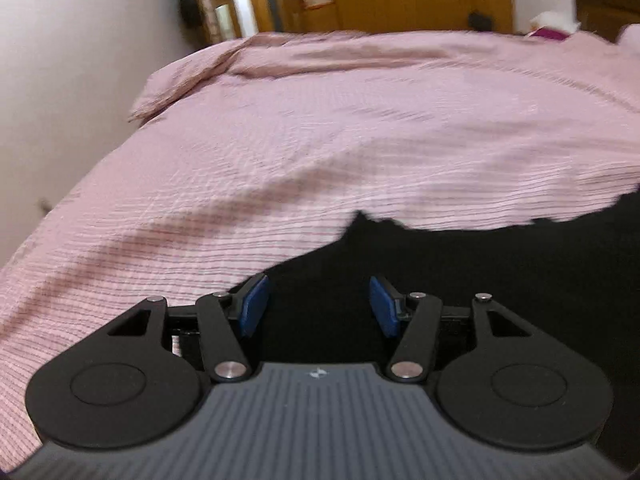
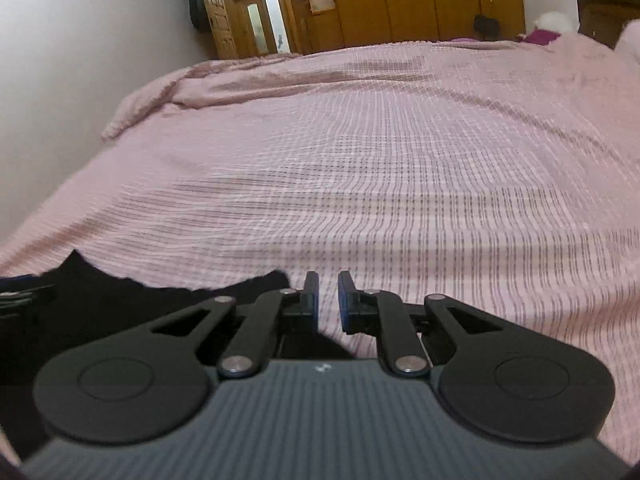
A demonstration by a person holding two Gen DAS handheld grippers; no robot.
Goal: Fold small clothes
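Observation:
A black garment (image 1: pixel 480 272) lies flat on the pink bedspread (image 1: pixel 320 140) at the near edge. My left gripper (image 1: pixel 319 305) hovers over the garment's left part, open, its blue pads (image 1: pixel 254 306) wide apart with nothing between them. In the right wrist view the same garment (image 2: pixel 120 300) fills the lower left. My right gripper (image 2: pixel 328 286) is at its right edge and is shut to a narrow slit. The cloth's edge runs under its left finger (image 2: pixel 310 292). Only pink bedspread (image 2: pixel 400 160) shows between the tips, so I cannot tell if cloth is pinched.
A white wall (image 1: pixel 60 80) runs along the bed's left side. Wooden wardrobes (image 2: pixel 420 0) and a doorway stand beyond the far end. A dark headboard (image 1: pixel 608 4) and a white and purple heap (image 2: pixel 548 28) are at the far right.

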